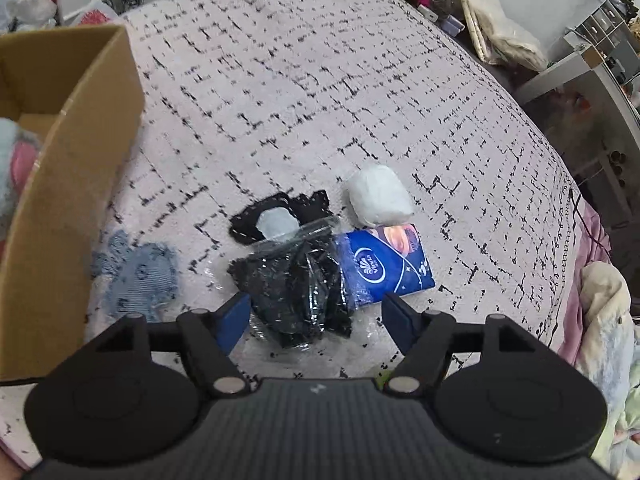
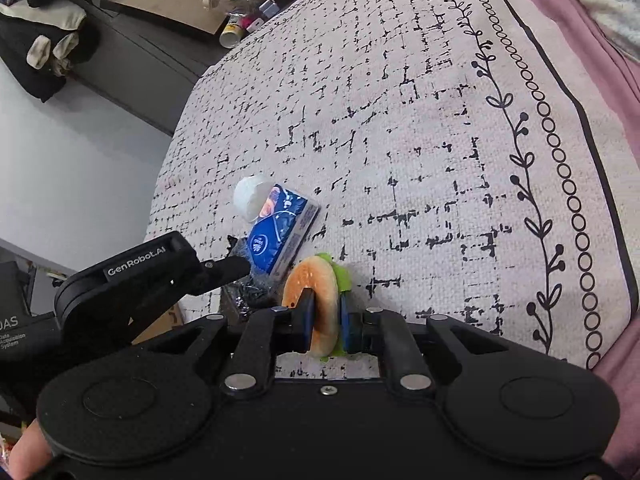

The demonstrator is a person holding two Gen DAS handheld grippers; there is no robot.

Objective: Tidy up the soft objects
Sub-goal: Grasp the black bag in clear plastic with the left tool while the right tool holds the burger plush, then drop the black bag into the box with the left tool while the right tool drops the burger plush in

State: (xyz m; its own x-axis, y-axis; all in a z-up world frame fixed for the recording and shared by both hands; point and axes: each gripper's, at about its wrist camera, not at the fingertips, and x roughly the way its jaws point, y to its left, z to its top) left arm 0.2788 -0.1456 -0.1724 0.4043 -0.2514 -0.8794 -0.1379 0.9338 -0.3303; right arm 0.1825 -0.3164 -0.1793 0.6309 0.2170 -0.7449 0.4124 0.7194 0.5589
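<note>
Left wrist view: the left tongs (image 1: 316, 314) stand spread, their blue pads on either side of a clear plastic bag of black fabric (image 1: 298, 292) that lies on the bed's pale cover printed with broken black grid lines (image 1: 320, 100). The pads do not appear to press on the bag. Against the bag's right side lies a blue tissue packet with a white round logo (image 1: 386, 266), and just above the packet sits a white, rounded, plastic-wrapped bundle (image 1: 379, 196). Above the bag a flat black cloth piece with a whitish wrapped lump on it (image 1: 276, 216) touches the bag's upper edge. At the lower left of the frame lies a frayed patch of light blue denim (image 1: 138, 276), close to the wall of an open brown cardboard box (image 1: 76, 184) that fills the left edge; a pale blue and pink plush item (image 1: 12, 168) shows inside it, blurred.

Right wrist view: the right tongs (image 2: 324, 320) are pinching a soft toy burger with an orange bun and green lettuce layer (image 2: 316, 292), held on edge just above the bed cover. To the upper left of the burger lie the blue tissue packet (image 2: 280, 236) and the white bundle (image 2: 250, 198). The left tongs (image 2: 236, 268) reach in from the left edge, their tips at the black bag (image 2: 250, 294).
</note>
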